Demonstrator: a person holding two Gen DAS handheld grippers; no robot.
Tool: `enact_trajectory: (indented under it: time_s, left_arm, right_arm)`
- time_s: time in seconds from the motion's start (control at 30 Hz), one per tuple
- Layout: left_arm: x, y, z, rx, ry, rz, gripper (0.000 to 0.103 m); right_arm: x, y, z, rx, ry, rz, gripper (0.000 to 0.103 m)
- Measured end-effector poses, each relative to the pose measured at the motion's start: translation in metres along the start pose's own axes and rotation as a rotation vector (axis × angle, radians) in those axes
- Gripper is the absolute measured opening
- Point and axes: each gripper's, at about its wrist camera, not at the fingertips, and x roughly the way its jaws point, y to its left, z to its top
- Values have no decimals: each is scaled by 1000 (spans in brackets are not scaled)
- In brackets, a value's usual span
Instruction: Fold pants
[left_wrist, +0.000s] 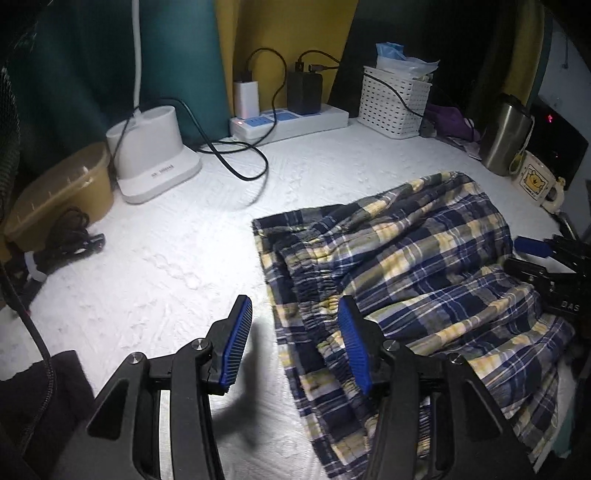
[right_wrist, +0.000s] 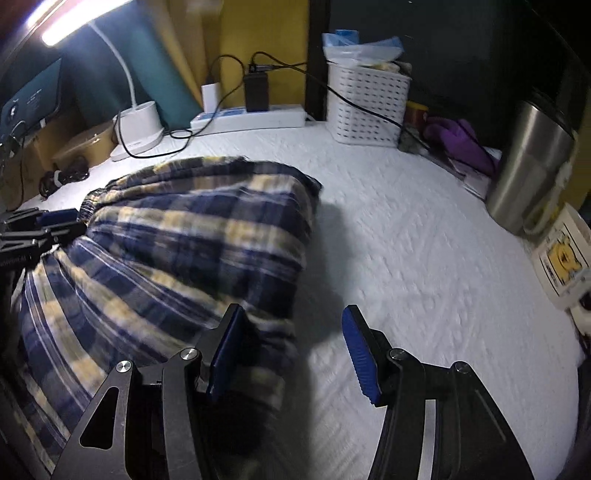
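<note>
Plaid pants (left_wrist: 413, 258) lie in a bunched, partly doubled heap on the white quilted counter (left_wrist: 184, 251), elastic waistband toward the left side, so both ends remain reachable. Left hand-held gripper (left_wrist: 295, 347) hovers at the waistband edge, jaws partly open, nothing clamped. Right hand-held gripper (right_wrist: 291, 350) stands at the opposite edge of the heap, also partly open and empty; its left pad overlaps the cloth. Lamp base (left_wrist: 155, 158), power strip (left_wrist: 291, 118) and white basket (left_wrist: 395, 103) sit well apart at the rear, leaving folding space.
</note>
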Motion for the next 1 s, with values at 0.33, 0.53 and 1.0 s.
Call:
enact_trajectory:
  time_s: [0.33,0.53,1.0]
  left_arm:
    - [-56,-11,2,-36,-117,-58,49]
    - [-47,-38,-12,30,-57,-94,49]
    - [-26,-36,-35,82,-5,-35,58]
  right_arm:
    - [-42,-18,-13,104,-33,21,57]
    - [-48,12,-17,63,-32,81,57]
    - [-52,19,-66,6,-8,10,57]
